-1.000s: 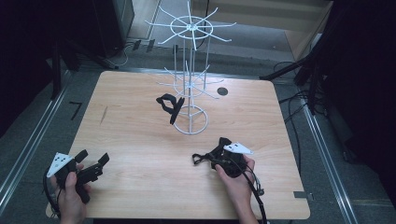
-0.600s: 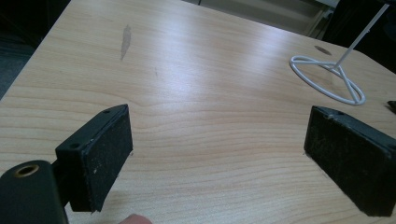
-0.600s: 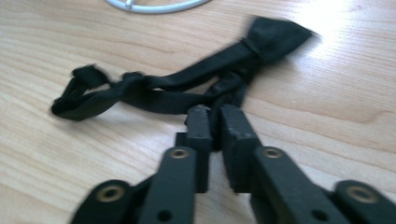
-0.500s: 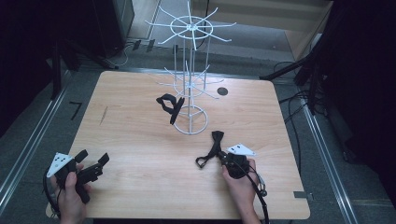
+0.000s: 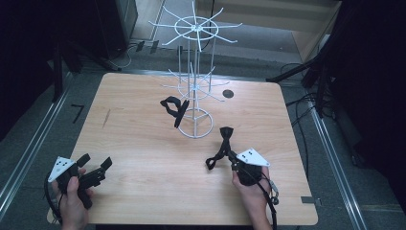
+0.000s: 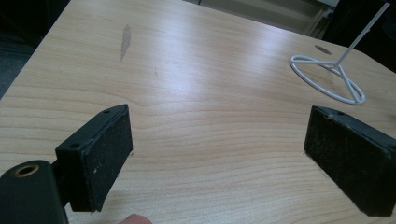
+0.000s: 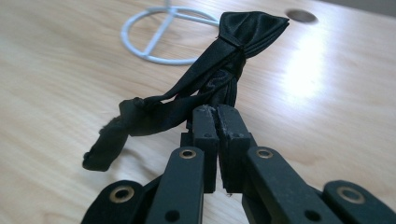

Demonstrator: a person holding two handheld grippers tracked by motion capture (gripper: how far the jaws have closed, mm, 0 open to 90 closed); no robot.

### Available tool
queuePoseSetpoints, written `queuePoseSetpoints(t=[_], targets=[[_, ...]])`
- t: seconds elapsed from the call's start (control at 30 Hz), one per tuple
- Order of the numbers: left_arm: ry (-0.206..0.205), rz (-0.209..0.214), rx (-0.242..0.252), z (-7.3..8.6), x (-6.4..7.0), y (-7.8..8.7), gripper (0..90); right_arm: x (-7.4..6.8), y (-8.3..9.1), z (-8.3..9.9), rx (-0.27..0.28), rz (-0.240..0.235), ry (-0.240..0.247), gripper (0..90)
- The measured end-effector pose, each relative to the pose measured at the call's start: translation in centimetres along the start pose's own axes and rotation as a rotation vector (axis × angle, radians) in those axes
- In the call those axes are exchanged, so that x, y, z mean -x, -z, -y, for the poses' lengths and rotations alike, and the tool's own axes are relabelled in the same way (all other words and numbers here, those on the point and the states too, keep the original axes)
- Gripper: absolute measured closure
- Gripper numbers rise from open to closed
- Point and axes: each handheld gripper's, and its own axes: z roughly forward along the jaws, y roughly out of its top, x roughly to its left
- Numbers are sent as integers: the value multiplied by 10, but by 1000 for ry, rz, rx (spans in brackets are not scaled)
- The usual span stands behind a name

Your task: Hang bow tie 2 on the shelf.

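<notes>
The right tool (image 5: pixel 233 160) has its jaws pressed together on the strap end of a black bow tie (image 5: pixel 221 146); in the right gripper view the tie (image 7: pixel 205 88) rises from the pinch, its pleated bow pointing toward the far side and a loose strap end drooping left to the counter (image 7: pixel 56 70). From above, the tie stretches from the tool toward the round foot of the white wire rack (image 5: pixel 194 96), stopping just short of it. The right hand (image 5: pixel 251 189) sits at the near right, close to the counter's near edge, with bare wood to its right and left.

The left tool (image 5: pixel 95 170) rests at the near left corner, jaws spread wide with nothing between them. The left gripper view shows open wood ahead of its pads (image 6: pixel 105 156), a pale scuff (image 6: pixel 125 39) farther off, and the rack's ring base (image 6: pixel 327 77) at far right.

The high view adds a second black tie (image 5: pixel 174 108) hanging on a lower arm of the rack, and a dark round hole (image 5: pixel 228 94) near the far edge.
</notes>
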Motion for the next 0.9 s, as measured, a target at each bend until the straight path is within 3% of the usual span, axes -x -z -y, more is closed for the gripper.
queuePoseSetpoints(t=[0.1,0.37,0.9], targets=[[0,0,0,0,0,0,87,-6,3,-4,15,-2,51,887],[0,0,-1,0,0,0,87,-9,19,-26,101,14,50,886],[1,1,-1,0,0,0,87,-8,35,-56,188,27,39,886]])
